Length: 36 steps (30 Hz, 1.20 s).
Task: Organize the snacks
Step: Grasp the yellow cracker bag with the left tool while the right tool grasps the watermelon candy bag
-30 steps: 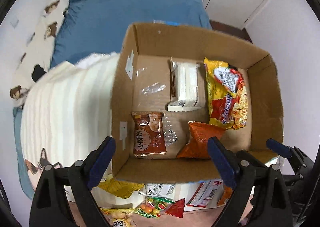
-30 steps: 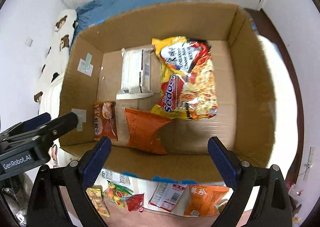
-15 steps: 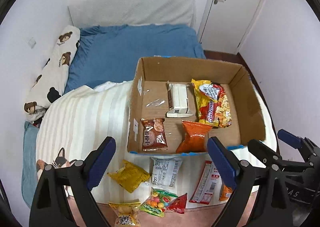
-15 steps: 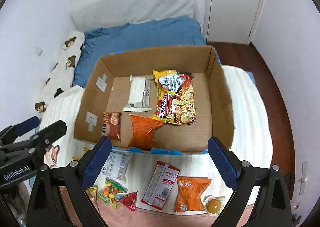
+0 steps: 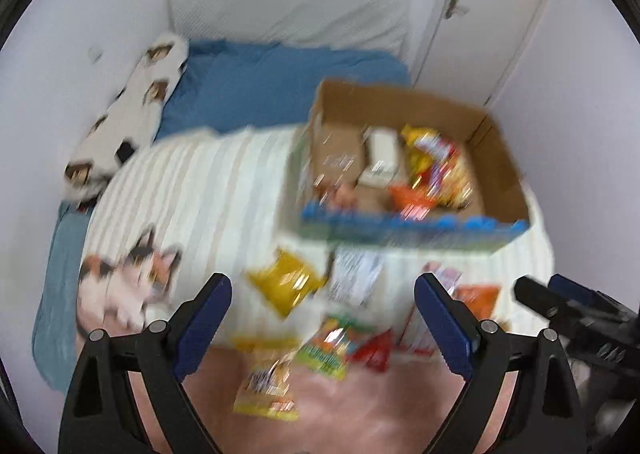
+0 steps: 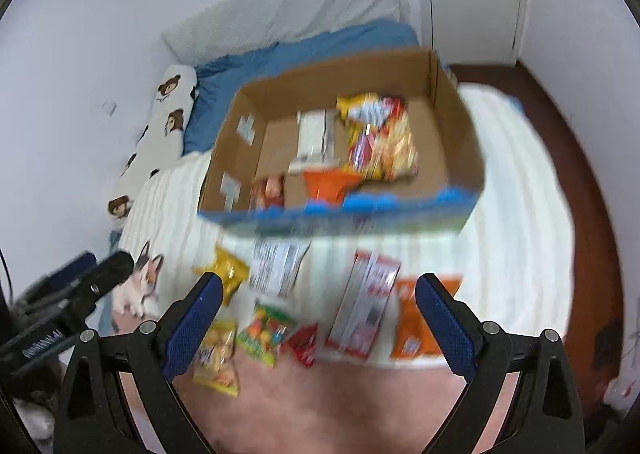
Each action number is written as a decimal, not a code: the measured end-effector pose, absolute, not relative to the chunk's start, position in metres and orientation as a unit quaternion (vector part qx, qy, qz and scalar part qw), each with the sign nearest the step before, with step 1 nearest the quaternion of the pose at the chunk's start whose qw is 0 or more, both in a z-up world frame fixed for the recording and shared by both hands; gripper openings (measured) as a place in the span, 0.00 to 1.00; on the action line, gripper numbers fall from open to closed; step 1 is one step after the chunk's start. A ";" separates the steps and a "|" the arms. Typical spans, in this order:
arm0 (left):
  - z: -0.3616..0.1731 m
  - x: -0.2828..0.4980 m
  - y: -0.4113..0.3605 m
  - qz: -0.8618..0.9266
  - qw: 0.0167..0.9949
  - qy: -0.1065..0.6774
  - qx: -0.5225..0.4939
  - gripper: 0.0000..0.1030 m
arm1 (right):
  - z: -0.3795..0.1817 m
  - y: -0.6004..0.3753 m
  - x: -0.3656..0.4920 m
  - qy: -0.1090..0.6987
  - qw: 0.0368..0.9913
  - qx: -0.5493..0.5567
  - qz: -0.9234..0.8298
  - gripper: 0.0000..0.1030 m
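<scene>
Two wrist views over a bed, both blurred by motion. Your left tool (image 5: 322, 314) stands released, its blue pads wide apart with nothing between them; your right tool (image 6: 318, 308) is likewise released and empty. Each shows at the edge of the other's view, so you hold them side by side, both tilted steeply down toward the bedding.

The cardboard box (image 6: 458, 142) sits on the striped white blanket (image 5: 208, 190), its open top facing up so that packets can be dropped in from above. It already contains a large yellow-and-red noodle bag (image 6: 384, 142), a white packet (image 6: 314, 136), an orange pouch (image 6: 326, 184) and a small brown packet (image 6: 270, 190); these lie flat or lean on one another, leaving bare floor along the box's right side.

The snacks still to be sorted lie loose on the blanket, just in front of the box's blue-edged near wall: a yellow bag (image 5: 286, 280), a white printed packet (image 5: 356, 274), a colourful candy bag (image 6: 266, 334), a small red packet (image 6: 304, 344), a long red-and-white pack (image 6: 366, 308), an orange bag (image 6: 416, 328) and a pale yellow pouch (image 6: 216, 356). They lie spread apart, not stacked, which leaves each one open to a separate pinch.

Judged from this layout, you are roughly a third done, and your next step is to choose a loose packet below the tools.
</scene>
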State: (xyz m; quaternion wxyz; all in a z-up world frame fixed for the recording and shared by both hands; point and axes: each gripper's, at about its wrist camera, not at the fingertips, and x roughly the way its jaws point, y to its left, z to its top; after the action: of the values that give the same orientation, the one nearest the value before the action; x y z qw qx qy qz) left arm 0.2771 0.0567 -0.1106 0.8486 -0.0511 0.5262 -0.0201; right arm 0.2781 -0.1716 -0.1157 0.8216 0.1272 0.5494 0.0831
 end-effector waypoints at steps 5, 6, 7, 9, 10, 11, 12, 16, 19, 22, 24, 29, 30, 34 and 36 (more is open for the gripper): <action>-0.187 0.250 0.093 0.029 0.796 0.601 -0.067 0.91 | -0.179 -0.161 0.258 0.602 0.774 0.177 0.091 0.96; -0.209 0.246 0.101 0.036 0.778 0.623 -0.075 0.91 | -0.192 -0.158 0.255 0.610 0.765 0.185 0.092 0.96; -0.223 0.240 0.106 0.040 0.767 0.635 -0.079 0.91 | -0.202 -0.155 0.252 0.617 0.758 0.192 0.090 0.96; -0.255 0.234 0.112 0.047 0.742 0.664 -0.085 0.91 | -0.220 -0.153 0.250 0.628 0.744 0.208 0.088 0.96; -0.274 0.233 0.115 0.045 0.728 0.678 -0.096 0.91 | -0.229 -0.152 0.249 0.633 0.739 0.215 0.088 0.96; -0.284 0.232 0.116 0.046 0.720 0.686 -0.099 0.91 | -0.237 -0.150 0.248 0.638 0.733 0.220 0.086 0.96; -0.300 0.232 0.117 0.044 0.707 0.697 -0.110 0.91 | -0.242 -0.147 0.248 0.641 0.730 0.222 0.086 0.96; -0.333 0.239 0.108 0.023 0.688 0.713 -0.134 0.91 | -0.256 -0.127 0.250 0.652 0.713 0.237 0.096 0.96; -0.344 0.243 0.102 0.023 0.695 0.709 -0.122 0.65 | -0.262 -0.109 0.256 0.661 0.697 0.257 0.108 0.90; -0.339 0.237 0.117 0.038 0.705 0.695 -0.140 0.58 | -0.272 -0.085 0.264 0.670 0.680 0.272 0.122 0.83; -0.338 0.232 0.135 0.056 0.706 0.690 -0.150 0.58 | -0.285 -0.072 0.269 0.679 0.669 0.278 0.115 0.82; -0.341 0.225 0.156 0.067 0.702 0.687 -0.176 0.58 | -0.325 -0.052 0.288 0.696 0.658 0.283 0.058 0.82; -0.342 0.224 0.155 0.066 0.700 0.688 -0.178 0.58 | -0.333 -0.049 0.293 0.697 0.656 0.286 0.046 0.82; -0.349 0.229 0.157 0.070 0.697 0.694 -0.166 0.59 | -0.347 -0.031 0.306 0.711 0.663 0.233 0.029 0.65; -0.353 0.239 0.161 0.070 0.695 0.697 -0.161 0.59 | -0.346 -0.025 0.306 0.714 0.671 0.198 0.032 0.54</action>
State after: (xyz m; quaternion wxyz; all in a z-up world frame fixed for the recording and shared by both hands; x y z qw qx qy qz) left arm 0.2390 0.1606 -0.3527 0.6950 -0.1613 0.6971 0.0705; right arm 0.3062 -0.0251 -0.3463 0.6708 0.1985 0.7139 0.0324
